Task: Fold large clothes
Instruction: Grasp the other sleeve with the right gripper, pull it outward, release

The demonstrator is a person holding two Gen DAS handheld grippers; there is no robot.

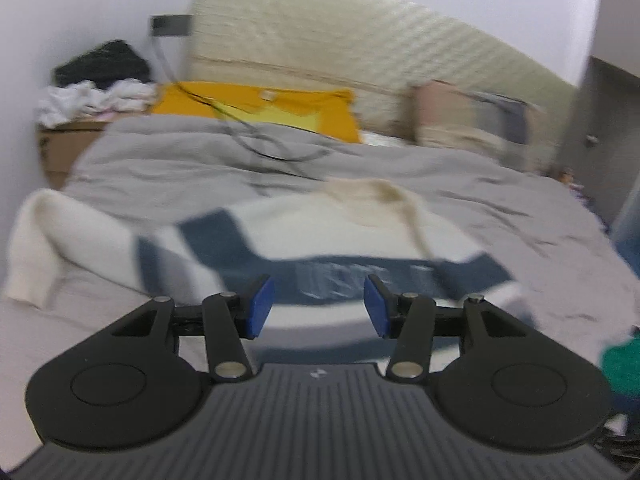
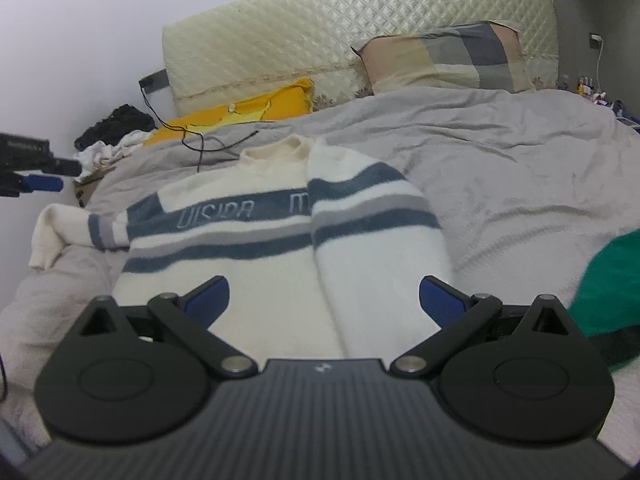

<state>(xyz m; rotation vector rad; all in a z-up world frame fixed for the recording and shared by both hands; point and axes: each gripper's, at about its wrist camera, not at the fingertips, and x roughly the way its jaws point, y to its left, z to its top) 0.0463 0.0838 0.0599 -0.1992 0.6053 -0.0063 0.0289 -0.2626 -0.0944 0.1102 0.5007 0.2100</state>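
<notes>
A white sweater (image 2: 240, 248) with blue and grey stripes lies flat on the grey bed cover (image 2: 500, 168), collar towards the headboard. Its right side (image 2: 372, 232) is folded over onto the body. Its left sleeve (image 2: 60, 224) stretches out to the left. My right gripper (image 2: 324, 300) hovers open over the sweater's lower part, with nothing between its blue pads. My left gripper (image 1: 318, 306) is open and empty above the sweater (image 1: 304, 232), which is blurred in that view. The left gripper (image 2: 40, 182) also shows at the far left of the right wrist view, off the bed's left side.
A yellow garment (image 2: 248, 110) and a black cable (image 2: 200, 140) lie near the quilted headboard (image 2: 340, 28). A checked pillow (image 2: 444, 60) leans at the back right. A green garment (image 2: 612, 292) lies at the right edge. Clothes are piled on a box (image 2: 112, 136) at the left wall.
</notes>
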